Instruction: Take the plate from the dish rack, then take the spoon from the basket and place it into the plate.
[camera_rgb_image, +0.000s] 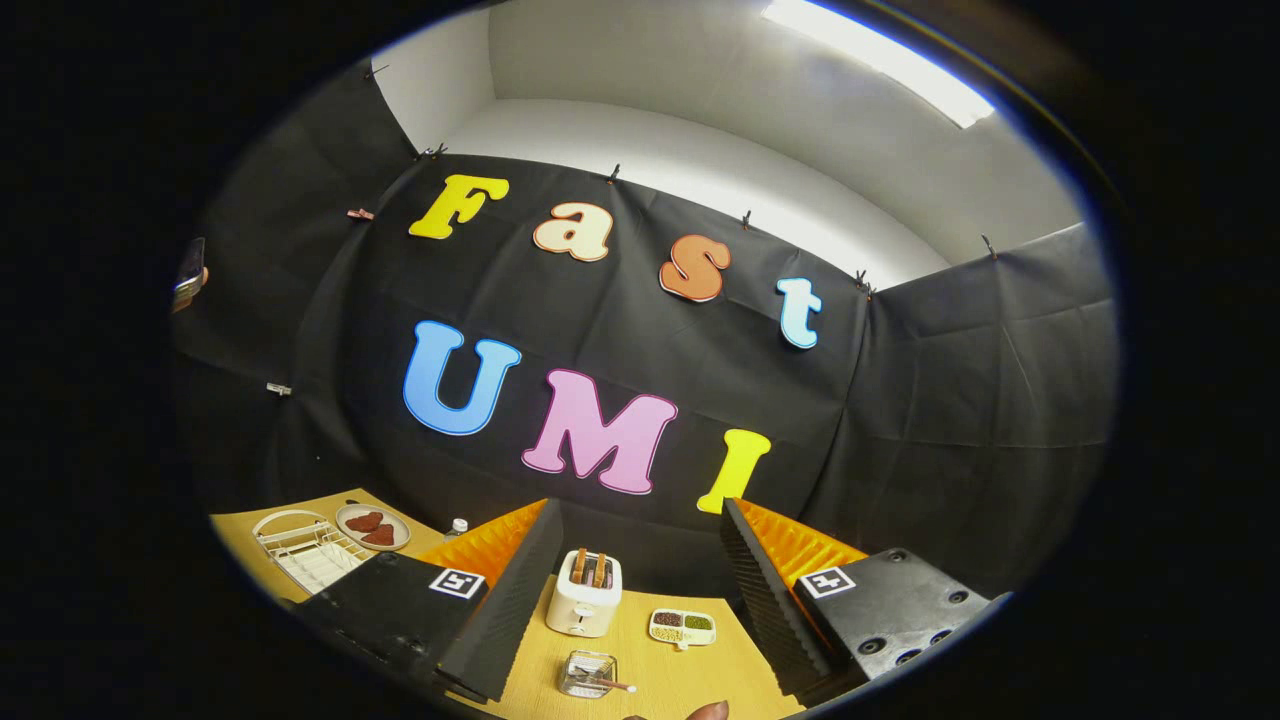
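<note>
Your gripper (640, 590) hangs above the near part of the wooden surface (720, 670) with its fingers spread wide apart and nothing held between them. Between the fingers, farther off, a white toaster (585, 595) stands upright with two slices poking out of its slots. Just right of it lies a small divided tray (683, 627) with what look like grains or beans in its compartments, though they are too small to tell apart surely. Nearer to you than the toaster, a clear basket (587, 673) sits on the surface with the spoon (606, 682) lying in it, the handle pointing right over the rim. Far to the left, beyond the left finger, the white wire dish rack (308, 553) rests on the surface, and the plate (373, 527) sits at its right side, touching or nearly so, with dark reddish pieces on it. A small bottle (458, 526) stands just right of the plate. A fingertip (708, 711) shows at the near edge.
</note>
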